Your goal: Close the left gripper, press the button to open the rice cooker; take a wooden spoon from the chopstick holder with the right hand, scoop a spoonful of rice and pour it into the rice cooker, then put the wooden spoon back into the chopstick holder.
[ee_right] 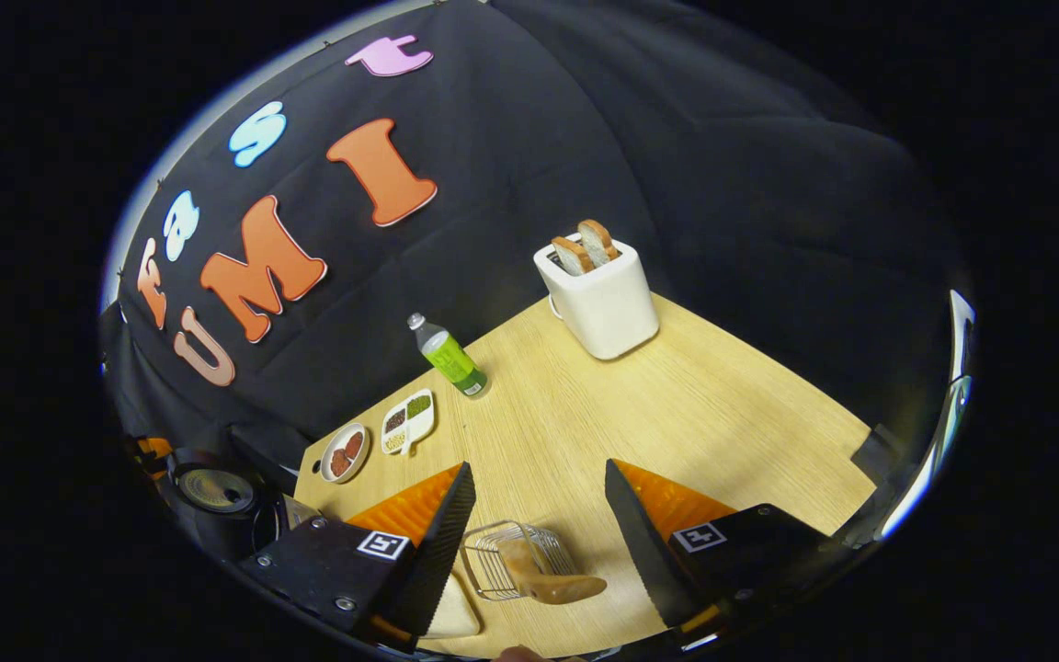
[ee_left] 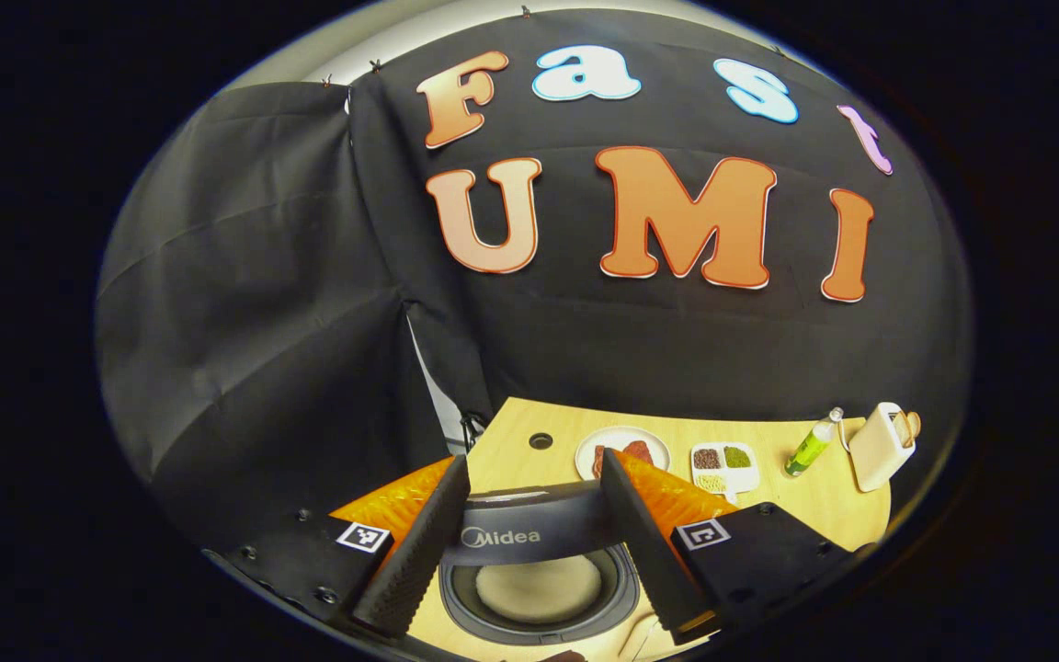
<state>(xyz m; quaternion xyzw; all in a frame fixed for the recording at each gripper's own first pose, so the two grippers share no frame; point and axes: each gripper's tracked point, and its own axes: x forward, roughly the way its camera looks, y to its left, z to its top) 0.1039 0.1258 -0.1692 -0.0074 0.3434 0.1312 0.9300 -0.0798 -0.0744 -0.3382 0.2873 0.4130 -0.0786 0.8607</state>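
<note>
open rice cooker between spread left fingers, wooden spoon in chopstick holder

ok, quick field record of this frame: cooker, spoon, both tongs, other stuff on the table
rice cooker: lid up, inner pot exposed, seen in left gripper view
wooden spoon: in the wire chopstick holder, not gripped
left tongs: open, over the cooker, touching nothing
right tongs: open, either side of the holder, apart from the spoon
table: light wood
toaster: white, two bread slices up
bottle: green, upright
divided tray: beside a round plate
</note>
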